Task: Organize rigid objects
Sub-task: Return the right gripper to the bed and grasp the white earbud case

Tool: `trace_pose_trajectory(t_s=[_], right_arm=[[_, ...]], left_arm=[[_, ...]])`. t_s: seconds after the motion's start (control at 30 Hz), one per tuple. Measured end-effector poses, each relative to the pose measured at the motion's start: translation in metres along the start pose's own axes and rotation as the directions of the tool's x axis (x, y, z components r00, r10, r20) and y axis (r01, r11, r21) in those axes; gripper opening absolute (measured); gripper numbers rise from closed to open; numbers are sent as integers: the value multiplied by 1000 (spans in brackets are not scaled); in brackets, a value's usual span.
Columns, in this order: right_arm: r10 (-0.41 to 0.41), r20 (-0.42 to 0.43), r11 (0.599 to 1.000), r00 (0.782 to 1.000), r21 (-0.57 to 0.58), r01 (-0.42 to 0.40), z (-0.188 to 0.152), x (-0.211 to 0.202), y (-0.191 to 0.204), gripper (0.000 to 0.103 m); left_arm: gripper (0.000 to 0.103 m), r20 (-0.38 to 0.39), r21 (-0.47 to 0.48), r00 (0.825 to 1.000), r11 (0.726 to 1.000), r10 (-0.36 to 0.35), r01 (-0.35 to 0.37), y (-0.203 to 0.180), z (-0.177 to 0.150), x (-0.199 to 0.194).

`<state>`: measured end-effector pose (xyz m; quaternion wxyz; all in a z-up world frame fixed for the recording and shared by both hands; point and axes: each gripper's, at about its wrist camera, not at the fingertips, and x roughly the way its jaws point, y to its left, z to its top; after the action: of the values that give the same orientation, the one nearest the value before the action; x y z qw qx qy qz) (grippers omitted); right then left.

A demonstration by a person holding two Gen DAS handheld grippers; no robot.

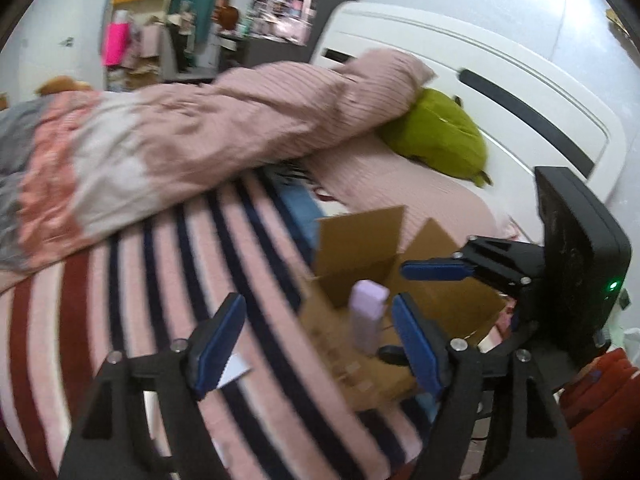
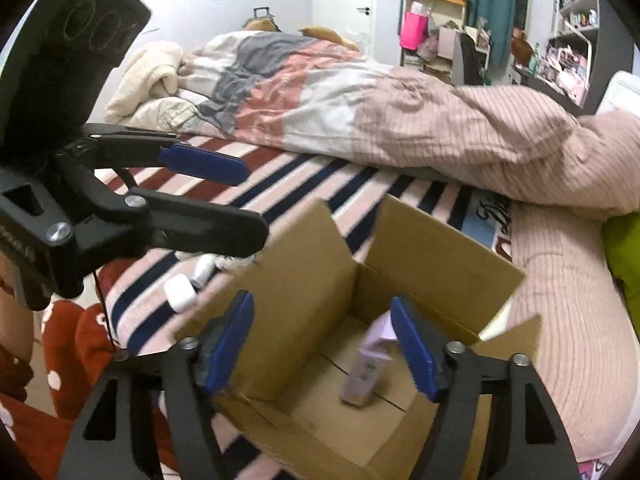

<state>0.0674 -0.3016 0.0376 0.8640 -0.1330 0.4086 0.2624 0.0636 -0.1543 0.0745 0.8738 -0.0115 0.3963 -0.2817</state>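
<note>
An open cardboard box (image 2: pixel 296 280) stands on the striped bed blanket; it also shows in the left wrist view (image 1: pixel 360 248). A lilac rectangular box (image 2: pixel 370 368) stands upright inside it, seen too in the left wrist view (image 1: pixel 368 316). My right gripper (image 2: pixel 322 344) is open and empty above the carton, the lilac box beside its right finger. My left gripper (image 1: pixel 318 344) is open and empty over the carton's left edge. A white earbud case (image 2: pixel 180 292) and a small white bottle (image 2: pixel 203 270) lie on the blanket left of the carton.
A rumpled pink and grey duvet (image 2: pixel 360 108) lies across the bed behind the carton. A green cushion (image 1: pixel 440 136) rests against the white headboard (image 1: pixel 500 80). Cluttered shelves (image 2: pixel 568 40) stand at the far wall. A white paper scrap (image 1: pixel 236 368) lies on the blanket.
</note>
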Motion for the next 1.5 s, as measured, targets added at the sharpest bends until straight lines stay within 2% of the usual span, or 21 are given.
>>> trace_pose_trajectory(t_s=[0.13,0.3,0.43,0.53,0.7,0.8,0.87,0.9,0.97,1.03,1.2,1.27,1.5], right_arm=[[23,35,999,999,-40,-21,19,2,32,77],[96,46,988,994,-124,-90,43,21,88,77],[176,1,968,984,-185,-172,55,52,129,77],[256,-72,942,964,-207,-266,51,87,156,77],[321,-219,917,921,-173,-361,16,151,171,77],[333,-263,916,905,-135,-377,-6,177,167,76],[347,-284,913,894,-117,-391,-17,189,166,72],[343,-284,914,895,-119,-388,-20,192,166,71],[313,-267,920,912,-153,-360,-22,194,168,59],[288,-268,924,919,-173,-340,-22,197,167,52],[275,-271,910,922,-235,-341,-27,205,170,50],[273,-267,908,924,-248,-339,-28,203,172,44],[303,-194,892,933,-287,-349,-22,180,186,40]], left_arm=[[73,44,-55,995,995,90,-88,35,-19,-36],[73,59,-141,977,971,204,-194,87,-52,-70],[73,39,-203,957,940,286,-272,126,-91,-80],[73,6,-242,949,922,314,-304,148,-117,-74],[73,-65,-292,945,899,321,-325,175,-154,-53],[73,-83,-307,946,895,312,-322,178,-165,-43],[73,-89,-307,947,896,308,-321,178,-167,-39],[73,-92,-306,947,896,308,-321,177,-169,-37],[73,-95,-303,948,899,303,-317,176,-169,-34],[73,-96,-302,949,900,300,-315,175,-167,-32],[73,-105,-298,948,900,299,-317,172,-166,-31],[73,-111,-292,948,902,298,-318,168,-167,-32],[73,-106,-300,977,931,186,-209,154,-165,-33]])
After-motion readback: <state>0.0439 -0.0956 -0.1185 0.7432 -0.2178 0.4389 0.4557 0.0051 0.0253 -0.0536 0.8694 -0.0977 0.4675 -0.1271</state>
